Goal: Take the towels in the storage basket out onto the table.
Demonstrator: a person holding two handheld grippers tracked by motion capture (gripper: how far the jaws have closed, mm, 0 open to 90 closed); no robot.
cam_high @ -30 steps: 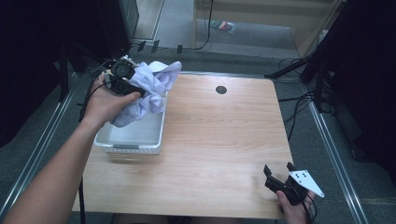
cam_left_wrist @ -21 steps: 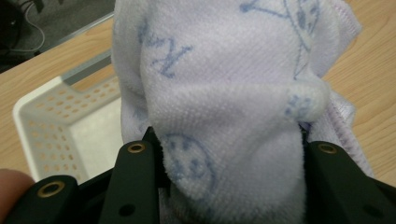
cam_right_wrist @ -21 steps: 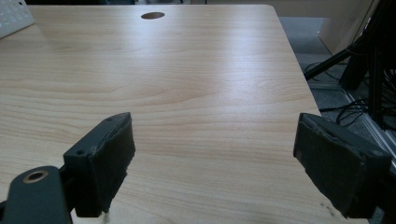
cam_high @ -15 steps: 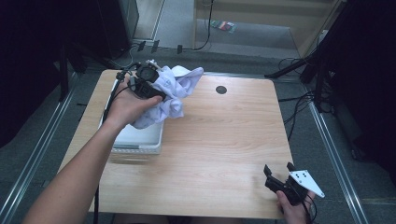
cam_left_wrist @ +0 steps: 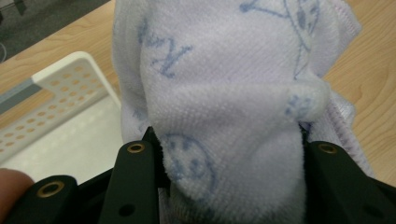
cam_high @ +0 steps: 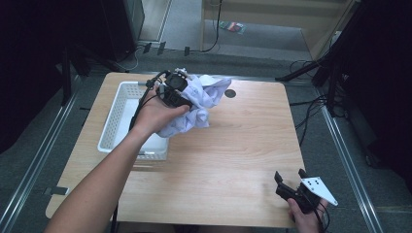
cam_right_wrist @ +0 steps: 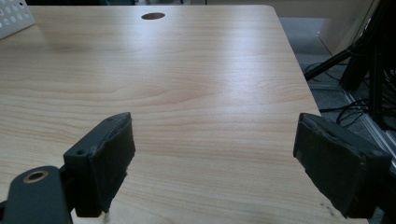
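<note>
A white cloth with blue print (cam_high: 199,104) hangs bunched from my left gripper (cam_high: 182,94), which is shut on it above the table, just right of the white perforated basket (cam_high: 114,114). In the left gripper view the cloth (cam_left_wrist: 224,107) bulges between both black jaws, with the basket's corner (cam_left_wrist: 70,79) behind it at the left. My right gripper (cam_high: 290,184) rests near the table's front right corner, open. In the right gripper view my right gripper (cam_right_wrist: 212,158) has nothing between its pads (cam_right_wrist: 109,154) but bare wood.
The wooden table (cam_high: 243,145) has a round cable hole (cam_high: 230,93) near its far edge. Cables and dark stands lie on the floor beyond and to the right. A metal rail (cam_high: 34,160) runs along the left side.
My left gripper has carried the cloth up out of the basket and rightward over the table. The right gripper has stayed where it was.
</note>
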